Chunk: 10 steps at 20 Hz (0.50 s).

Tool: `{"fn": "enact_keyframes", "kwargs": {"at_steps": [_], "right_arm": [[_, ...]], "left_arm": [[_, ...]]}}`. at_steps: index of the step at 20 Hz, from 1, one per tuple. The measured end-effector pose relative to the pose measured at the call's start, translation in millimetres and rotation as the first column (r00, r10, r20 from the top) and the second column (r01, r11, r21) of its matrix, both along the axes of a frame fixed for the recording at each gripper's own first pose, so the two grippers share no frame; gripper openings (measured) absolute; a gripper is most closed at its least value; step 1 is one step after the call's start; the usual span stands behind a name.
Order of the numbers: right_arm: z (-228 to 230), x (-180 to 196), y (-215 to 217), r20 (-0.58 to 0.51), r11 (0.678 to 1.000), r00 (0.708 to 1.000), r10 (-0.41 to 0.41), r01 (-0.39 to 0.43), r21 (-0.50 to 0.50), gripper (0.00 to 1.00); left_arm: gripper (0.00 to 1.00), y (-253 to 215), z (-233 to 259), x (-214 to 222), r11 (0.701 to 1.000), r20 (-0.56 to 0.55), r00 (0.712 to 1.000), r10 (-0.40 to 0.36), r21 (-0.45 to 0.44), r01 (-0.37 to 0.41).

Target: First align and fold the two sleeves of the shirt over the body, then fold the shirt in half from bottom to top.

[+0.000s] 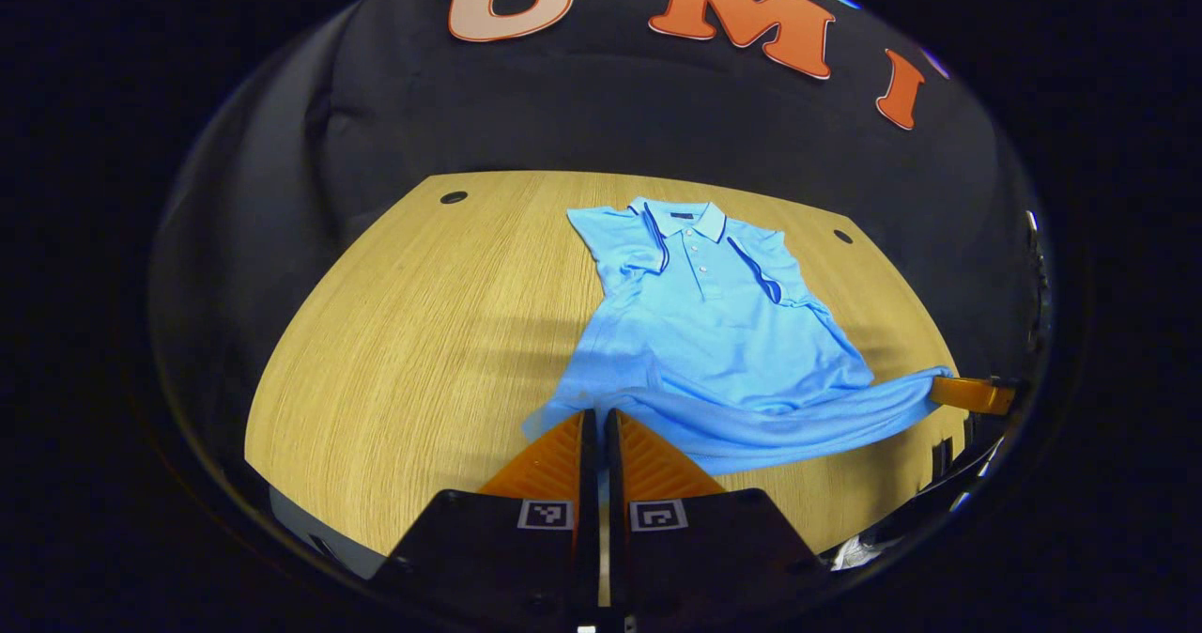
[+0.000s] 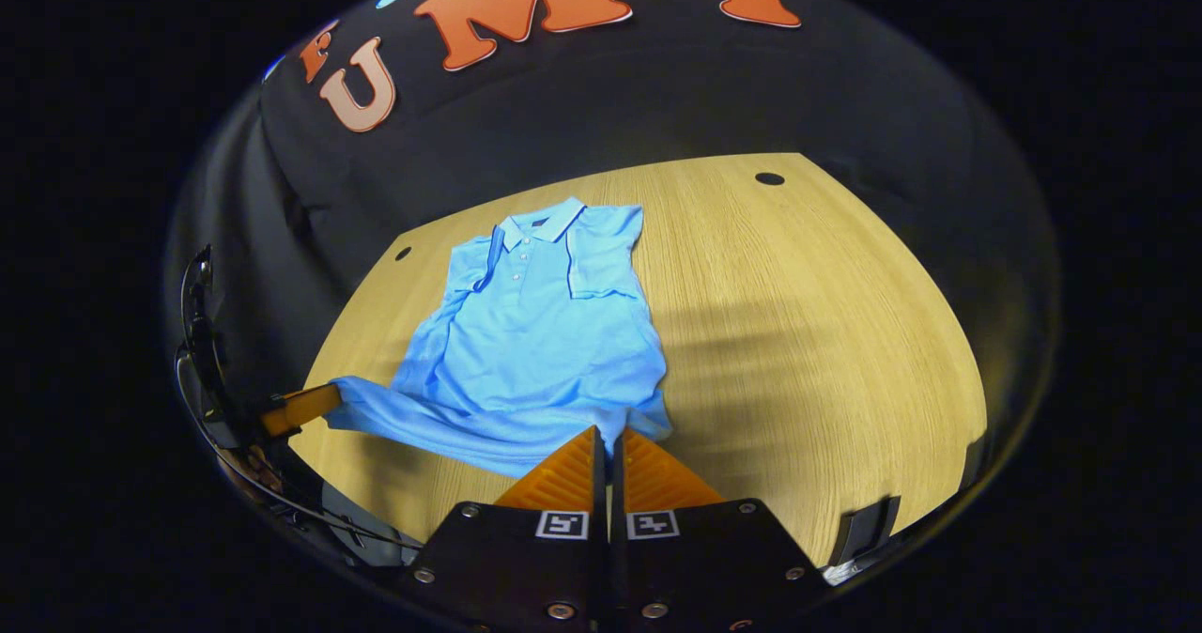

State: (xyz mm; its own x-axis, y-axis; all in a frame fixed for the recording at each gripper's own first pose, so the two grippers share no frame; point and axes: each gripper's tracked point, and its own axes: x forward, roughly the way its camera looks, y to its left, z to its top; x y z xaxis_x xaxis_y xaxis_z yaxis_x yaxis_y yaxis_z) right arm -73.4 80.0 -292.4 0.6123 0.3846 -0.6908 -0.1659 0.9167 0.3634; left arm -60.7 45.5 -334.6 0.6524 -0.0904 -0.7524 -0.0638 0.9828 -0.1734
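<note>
A light blue polo shirt lies collar-away on the wooden table, both short sleeves folded in over its chest. In the left gripper view my left gripper is shut on the near left corner of the bottom hem. The hem stretches, raised off the table, to my right gripper at the far right. In the right gripper view my right gripper is shut on the other hem corner of the shirt. There the left gripper grips the hem at the left.
The table has small dark round holes near its far corners. Black cloth wall stands behind it. Bare wood stretches on both sides of the shirt. A dark clip-like part sits at the table's near right edge.
</note>
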Motion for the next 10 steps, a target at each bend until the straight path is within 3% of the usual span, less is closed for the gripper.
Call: {"fn": "enact_keyframes", "kwargs": {"at_steps": [10], "right_arm": [[40,74,0,0.053,0.998,0.996,-0.067,0.067,0.004,0.01]], "left_arm": [[0.09,11,40,93,0.999,0.083,0.996,-0.045,-0.019,0.046]]}}
